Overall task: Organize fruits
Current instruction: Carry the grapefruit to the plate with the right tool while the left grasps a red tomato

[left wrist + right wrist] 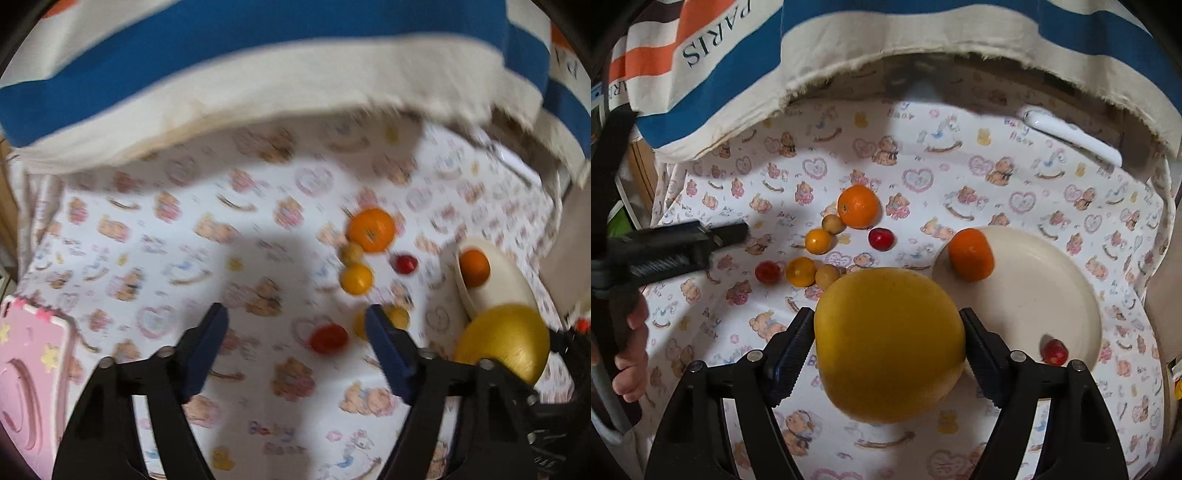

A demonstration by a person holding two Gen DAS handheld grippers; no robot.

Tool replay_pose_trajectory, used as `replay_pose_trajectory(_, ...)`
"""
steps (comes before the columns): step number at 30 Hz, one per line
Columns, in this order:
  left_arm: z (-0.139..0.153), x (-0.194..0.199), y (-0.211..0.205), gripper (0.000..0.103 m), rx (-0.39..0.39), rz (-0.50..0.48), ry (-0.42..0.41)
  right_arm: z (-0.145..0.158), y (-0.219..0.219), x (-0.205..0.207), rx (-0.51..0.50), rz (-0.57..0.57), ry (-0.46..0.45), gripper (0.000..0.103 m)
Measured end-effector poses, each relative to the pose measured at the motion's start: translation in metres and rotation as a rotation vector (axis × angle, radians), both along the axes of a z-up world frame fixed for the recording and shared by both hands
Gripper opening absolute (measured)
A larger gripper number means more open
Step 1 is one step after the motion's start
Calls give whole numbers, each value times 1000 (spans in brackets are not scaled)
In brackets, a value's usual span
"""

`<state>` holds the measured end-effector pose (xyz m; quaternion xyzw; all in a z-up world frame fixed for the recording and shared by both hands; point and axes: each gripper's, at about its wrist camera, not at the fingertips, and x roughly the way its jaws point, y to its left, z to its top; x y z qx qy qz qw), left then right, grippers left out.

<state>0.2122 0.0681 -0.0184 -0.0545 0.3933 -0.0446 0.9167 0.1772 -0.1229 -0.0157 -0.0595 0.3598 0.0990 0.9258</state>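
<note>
Right gripper (888, 345) clamped on big yellow grapefruit (886, 343) just left of cream plate (1052, 295), orange (971, 254) & red fruit (1054, 352) on plate, left gripper (297, 347) fingers apart, holding nothing, over bear-print cloth (147, 240).

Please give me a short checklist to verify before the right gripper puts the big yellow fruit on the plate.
1. Right gripper holds big yellow fruit on both sides: ok.
2. Plate has free space: ok.
3. Orange on plate and red fruit on plate leave the middle bare: ok.
4. Left gripper open, away from plate: ok.
5. Fruit lifted clear of the cloth: cannot tell.
</note>
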Motion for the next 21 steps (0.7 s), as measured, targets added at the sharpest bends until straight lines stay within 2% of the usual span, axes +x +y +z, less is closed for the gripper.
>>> replay_pose_trajectory(5, -17, 6, -15, 53, 34, -49, 73, -3, -11, -4, 46, 9, 23, 78)
replay_pose_trajectory(10, -27, 11, -20, 51, 59, -53, 103, -1, -16, -6, 65, 12, 24, 78)
replay_pose_trajectory(17, -34, 15, -21, 28, 42, -53, 119, 5, -23, -10, 86, 3, -1, 78)
replay_pose_trajectory(21, -34, 16, -19, 27, 31, -52, 118, 8, -27, -12, 100, -2, -6, 78)
